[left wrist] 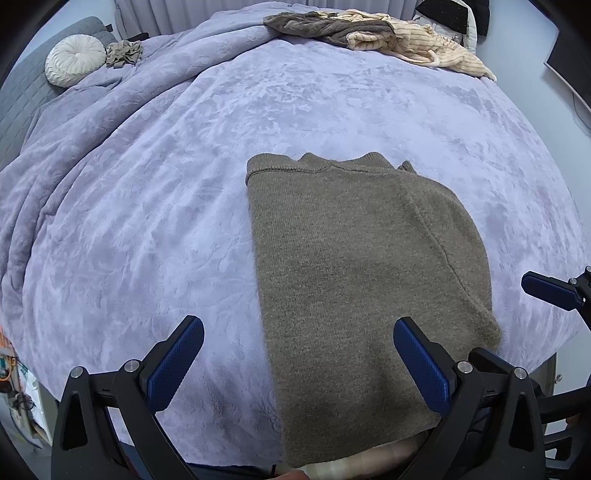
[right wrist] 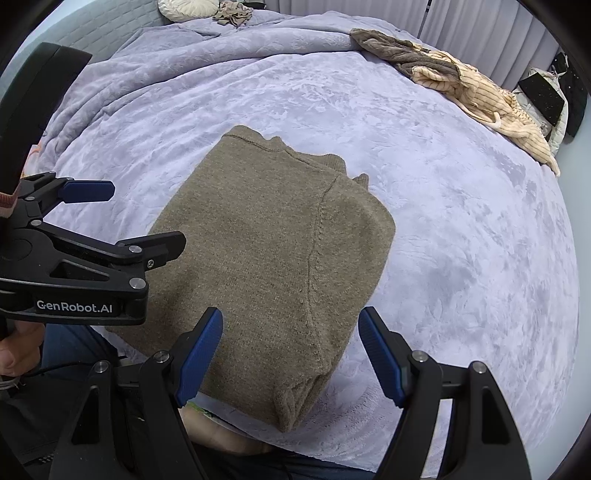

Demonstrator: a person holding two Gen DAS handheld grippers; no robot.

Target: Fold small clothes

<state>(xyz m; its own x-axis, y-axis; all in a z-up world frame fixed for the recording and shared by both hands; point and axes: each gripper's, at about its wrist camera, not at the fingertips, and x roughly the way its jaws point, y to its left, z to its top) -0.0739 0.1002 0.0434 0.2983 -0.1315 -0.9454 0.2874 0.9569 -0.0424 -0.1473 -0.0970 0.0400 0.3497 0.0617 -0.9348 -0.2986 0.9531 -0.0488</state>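
Note:
A brown knitted sweater (left wrist: 354, 266) lies folded lengthwise on the lavender bed cover (left wrist: 147, 192), its hem at the near edge. It also shows in the right wrist view (right wrist: 266, 251). My left gripper (left wrist: 299, 354) is open and empty, hovering above the sweater's near left part. My right gripper (right wrist: 291, 347) is open and empty above the sweater's near right edge. The right gripper's blue fingertip shows in the left wrist view (left wrist: 550, 290). The left gripper shows at the left of the right wrist view (right wrist: 110, 218).
A heap of unfolded clothes, brown and cream striped (left wrist: 376, 33), lies at the far side of the bed. A round white cushion (left wrist: 74, 59) and a small crumpled brown garment (left wrist: 123, 53) sit at the far left. The bed's near edge is just below the grippers.

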